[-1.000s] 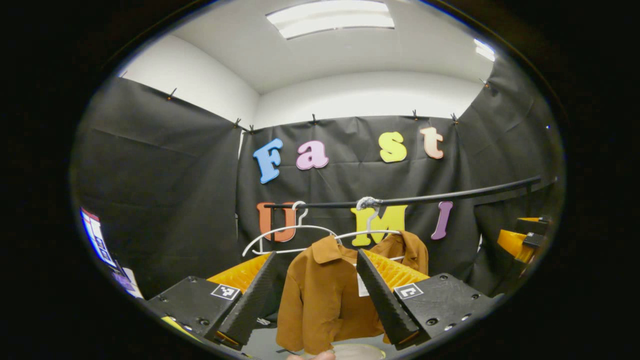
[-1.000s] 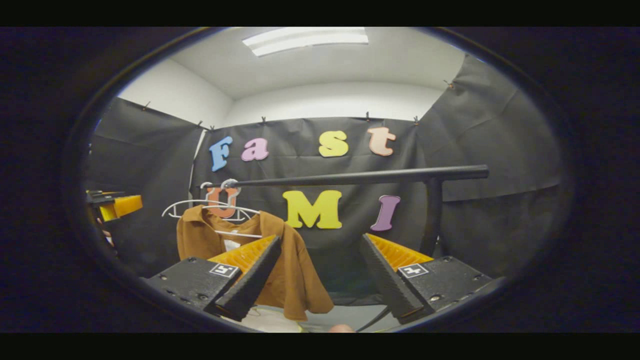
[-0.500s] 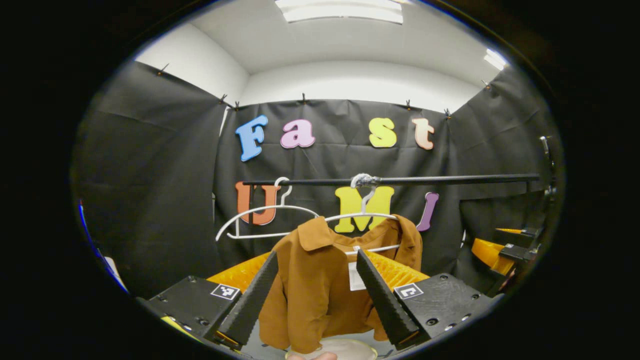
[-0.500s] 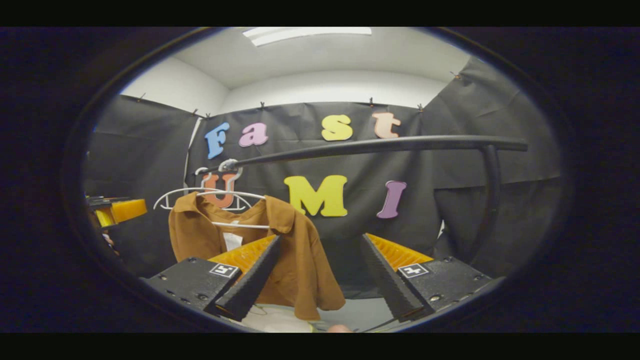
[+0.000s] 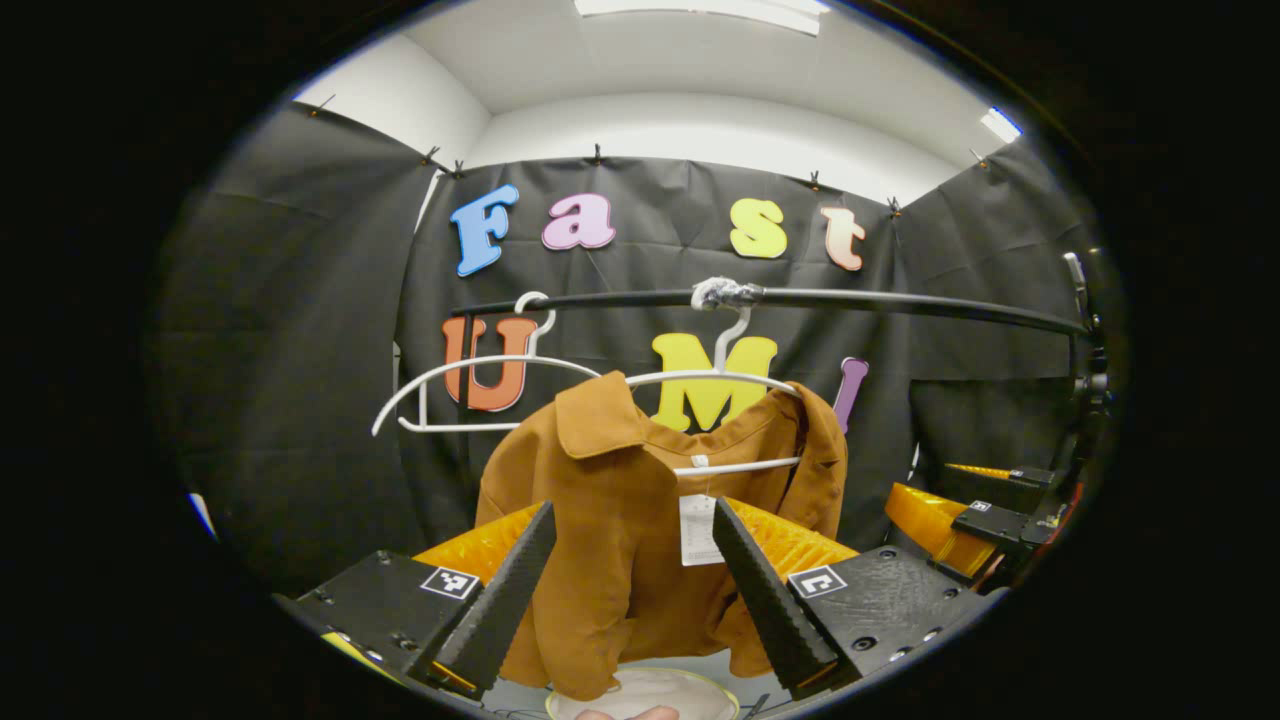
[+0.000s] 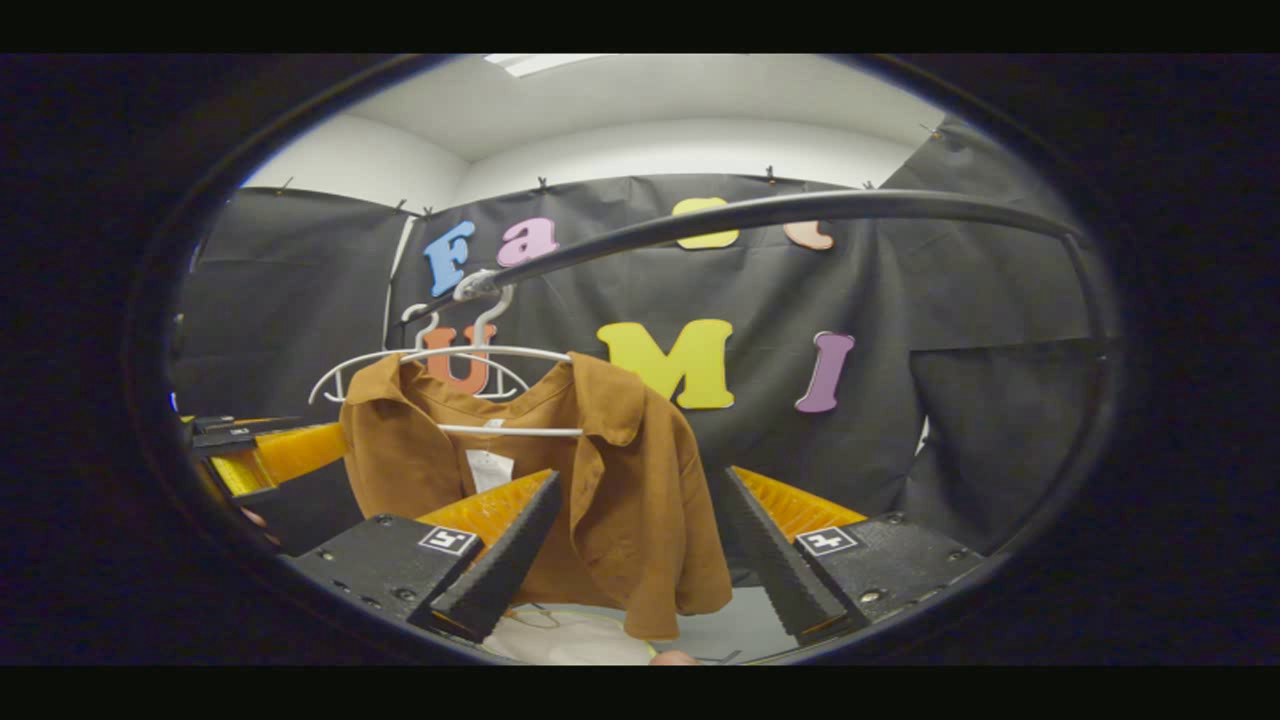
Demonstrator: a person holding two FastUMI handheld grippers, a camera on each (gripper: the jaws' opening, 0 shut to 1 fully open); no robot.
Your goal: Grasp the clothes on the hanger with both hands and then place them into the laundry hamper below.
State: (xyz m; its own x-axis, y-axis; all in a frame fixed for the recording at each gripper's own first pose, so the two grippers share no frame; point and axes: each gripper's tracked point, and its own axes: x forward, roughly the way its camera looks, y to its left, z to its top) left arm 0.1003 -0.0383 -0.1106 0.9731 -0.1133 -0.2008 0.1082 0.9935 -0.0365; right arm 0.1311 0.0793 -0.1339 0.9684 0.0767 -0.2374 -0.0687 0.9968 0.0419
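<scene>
A brown shirt (image 5: 610,560) hangs on a white hanger (image 5: 735,379) from a black rail (image 5: 900,301). My left gripper (image 5: 633,510) is open just in front of the shirt, and the cloth shows in the gap between its fingers without touching them. In the right gripper view the shirt (image 6: 640,500) hangs left of centre, and my right gripper (image 6: 641,478) is open in front of its right sleeve. Below the shirt lies the pale round rim of the hamper (image 5: 700,685), which the right gripper view shows as a rim (image 6: 570,640) too.
An empty white hanger (image 5: 450,375) hangs on the rail left of the shirt. The right gripper (image 5: 950,505) shows at the far right of the left gripper view, and the left gripper (image 6: 280,450) at the far left of the right gripper view. The rail's post (image 6: 1085,300) stands right.
Both grippers have moved closer to the shirt, which now looks larger and sits between each pair of fingers. The rail has risen in both views. Both stay open.
</scene>
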